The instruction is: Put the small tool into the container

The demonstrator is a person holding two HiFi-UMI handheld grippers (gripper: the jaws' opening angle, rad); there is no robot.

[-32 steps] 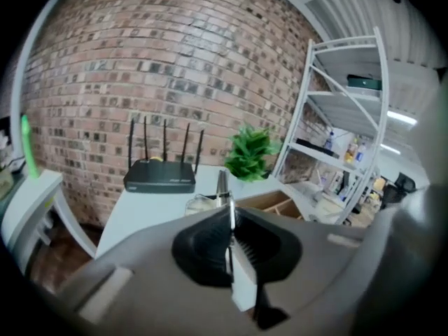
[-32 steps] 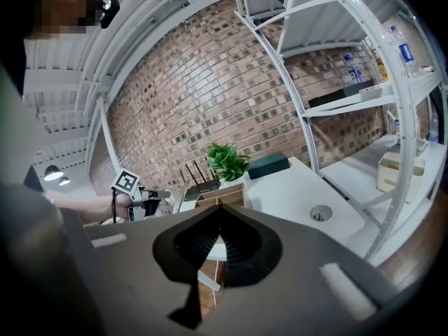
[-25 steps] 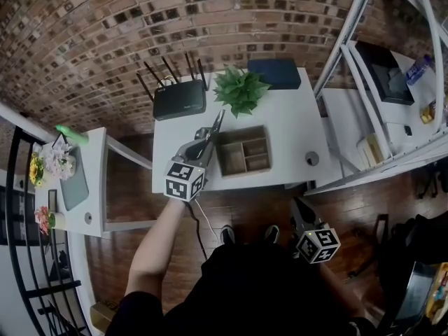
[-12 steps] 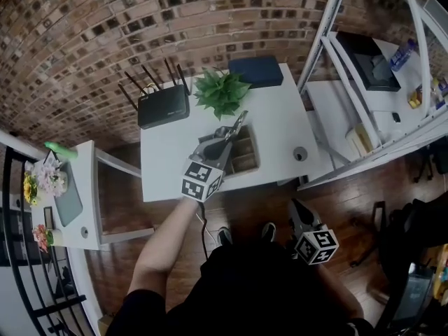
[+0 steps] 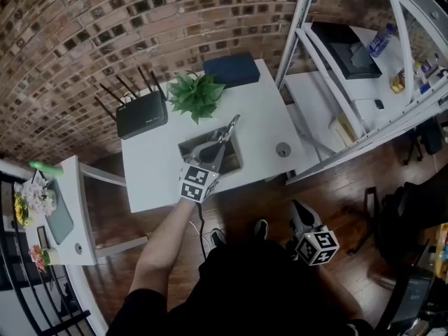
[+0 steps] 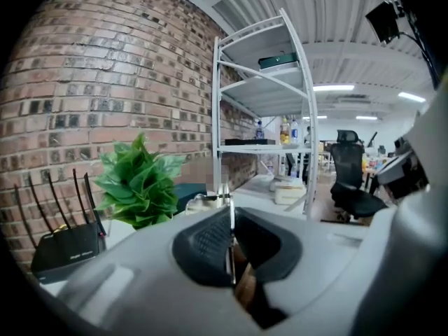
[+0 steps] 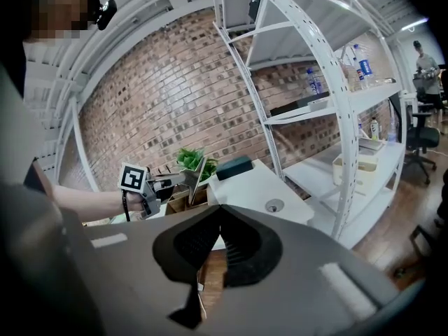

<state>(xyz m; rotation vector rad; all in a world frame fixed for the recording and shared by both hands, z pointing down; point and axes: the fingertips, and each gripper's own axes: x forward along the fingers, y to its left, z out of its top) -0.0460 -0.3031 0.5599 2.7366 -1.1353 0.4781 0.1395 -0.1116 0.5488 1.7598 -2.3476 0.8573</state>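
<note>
Left tool (image 5: 222,137) pinches the metal strip (image 5: 231,124) — over the container (image 5: 236,162); right tool (image 5: 295,206) closed, empty.

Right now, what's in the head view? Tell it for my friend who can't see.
The left tongs, shut on the thin small tool, reach over the container on a white table. A plant and a black router stand behind it. The right tongs hang low, off the table.

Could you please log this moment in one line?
left gripper shut on small tool | over container | right gripper shut, empty
</note>
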